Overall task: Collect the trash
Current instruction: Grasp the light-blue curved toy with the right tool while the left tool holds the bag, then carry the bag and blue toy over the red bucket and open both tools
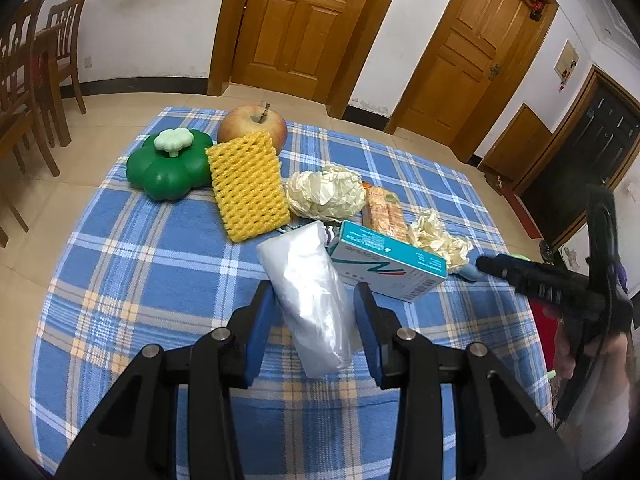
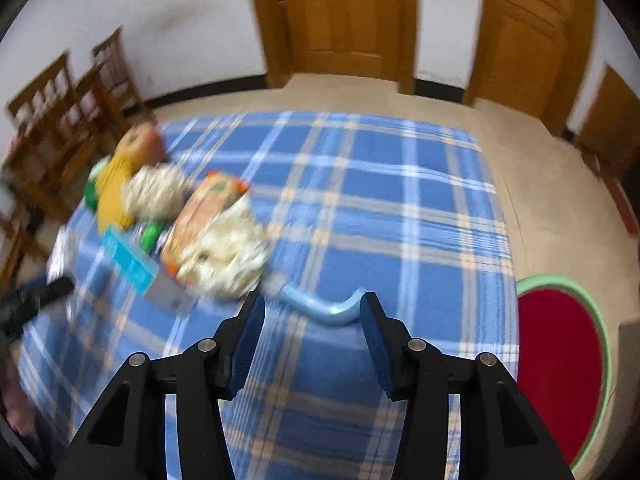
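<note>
Locate the rolled clear plastic bag [image 1: 304,272] on the blue checked tablecloth [image 1: 160,280], at the near end of the litter pile, one end leaning on the teal-and-white carton [image 1: 392,268]. Note the left gripper [image 1: 314,292] partly apart and straddling this bag, one blue pad on each side. Cannot tell whether the pads press on the film or only flank it.

Expect a very light, soft, slippery load: thin film, likely to crush flat and slide out under a weak pinch. Take hold across the middle of the roll, where the layers bunch thickest, and close until the film stops yielding. Avoid the loose ends.

Note the right gripper [image 2: 312,300] with jaws apart and nothing between them, poised over bare cloth just short of a pale blue curved piece [image 2: 328,312]. Treat the crumpled paper wads [image 1: 324,196] and yellow foam net [image 1: 248,188] alike: light, springy, no fragility concern.
</note>
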A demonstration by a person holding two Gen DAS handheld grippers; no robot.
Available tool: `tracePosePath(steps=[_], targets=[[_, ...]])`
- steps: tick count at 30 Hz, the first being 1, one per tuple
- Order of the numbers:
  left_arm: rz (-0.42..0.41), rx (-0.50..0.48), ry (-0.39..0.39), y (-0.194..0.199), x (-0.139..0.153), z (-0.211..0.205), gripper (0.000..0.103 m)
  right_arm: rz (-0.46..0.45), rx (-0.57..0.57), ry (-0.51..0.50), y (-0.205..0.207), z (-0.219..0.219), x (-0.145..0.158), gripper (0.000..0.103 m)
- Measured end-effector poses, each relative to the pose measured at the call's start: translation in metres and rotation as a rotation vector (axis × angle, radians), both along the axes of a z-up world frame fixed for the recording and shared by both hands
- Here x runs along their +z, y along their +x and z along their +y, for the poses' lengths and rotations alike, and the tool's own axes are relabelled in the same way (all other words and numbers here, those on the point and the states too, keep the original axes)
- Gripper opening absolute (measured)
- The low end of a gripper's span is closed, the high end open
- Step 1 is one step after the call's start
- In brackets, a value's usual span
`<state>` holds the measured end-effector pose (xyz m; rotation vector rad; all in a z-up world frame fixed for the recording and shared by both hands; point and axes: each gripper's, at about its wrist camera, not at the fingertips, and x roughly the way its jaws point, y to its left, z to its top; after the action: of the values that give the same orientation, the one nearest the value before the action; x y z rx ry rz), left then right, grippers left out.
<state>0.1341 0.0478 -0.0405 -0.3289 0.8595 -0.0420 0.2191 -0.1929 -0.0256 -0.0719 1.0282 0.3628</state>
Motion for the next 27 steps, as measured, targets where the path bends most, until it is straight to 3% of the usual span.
tracePosePath(steps=[3,5,9,13,15,21,27], targets=[[0.003,0.001,0.003,-0.001,-0.001,0.001,0.041,0.079,-0.144,0.061,0.016,-0.016,-0.012,0.051],[0.002,-0.004,0.005,-0.002,-0.002,0.001,0.041,0.160,-0.229,0.179,0.021,-0.030,-0.026,0.051],[-0.002,-0.020,0.005,-0.001,0.000,-0.004,0.041,0.143,-0.343,0.280,0.018,-0.043,-0.028,0.041],[-0.019,-0.037,0.002,-0.003,0.004,-0.009,0.041,0.142,-0.392,0.294,0.015,-0.039,-0.030,0.020],[-0.026,-0.042,0.001,-0.005,0.006,-0.011,0.041,0.110,-0.397,0.237,0.011,-0.031,-0.029,0.011],[-0.033,-0.059,-0.001,-0.010,0.008,-0.013,0.041,0.082,-0.430,0.275,-0.013,-0.044,-0.029,0.011],[-0.042,-0.079,-0.011,-0.016,0.013,-0.022,0.041,-0.003,-0.473,0.287,-0.049,-0.067,-0.015,0.011]])
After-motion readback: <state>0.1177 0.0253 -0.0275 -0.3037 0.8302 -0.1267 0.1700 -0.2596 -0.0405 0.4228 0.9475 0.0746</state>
